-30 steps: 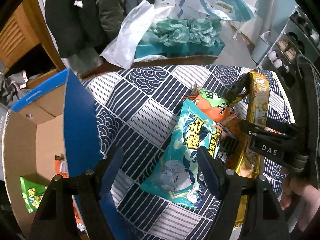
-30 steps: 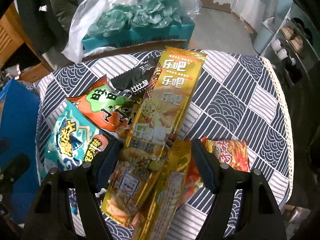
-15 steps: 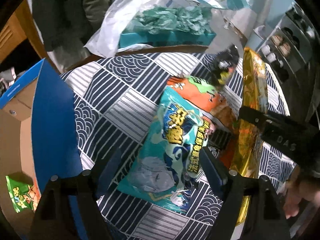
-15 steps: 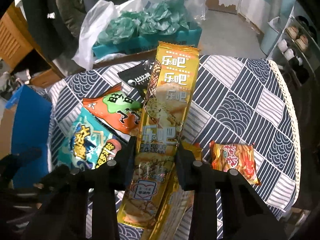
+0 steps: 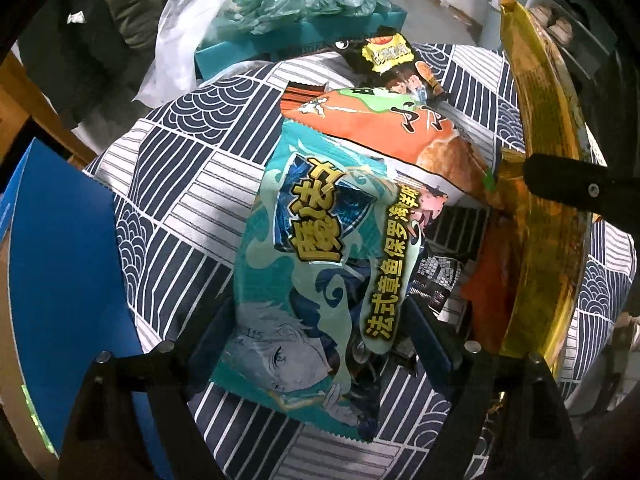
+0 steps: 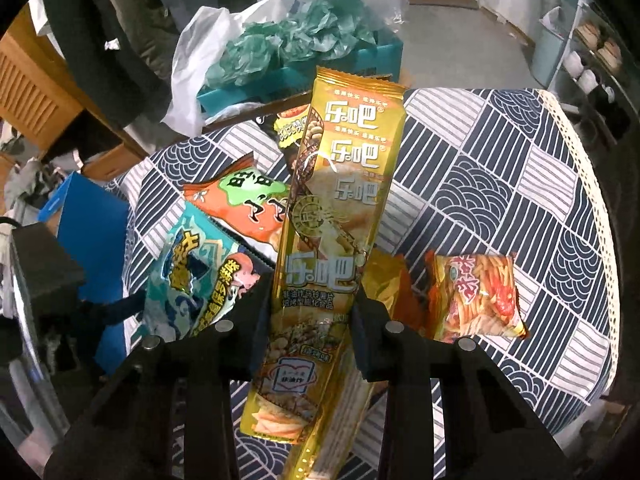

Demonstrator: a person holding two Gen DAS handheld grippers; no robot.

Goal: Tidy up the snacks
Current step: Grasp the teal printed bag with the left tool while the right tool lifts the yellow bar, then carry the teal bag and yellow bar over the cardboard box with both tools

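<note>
Teal snack bag (image 5: 316,264) covers the lower part of the orange bag (image 5: 384,128) and most of a dark packet beneath it. Second gold pack (image 6: 384,280) mostly hidden behind the long gold pack (image 6: 340,216). Blue-sided carton (image 5: 60,264) cut off at left edge; contents unreadable. Shelf items at far right too small to identify.

Left gripper (image 5: 320,344) points steeply down at lower centre of its frame, jaws spread wide and just opening further, a packet between them, unpressed. Right gripper (image 6: 312,320), lower centre of its frame, is clamped tight; its arm shows at right in the left view.
</note>
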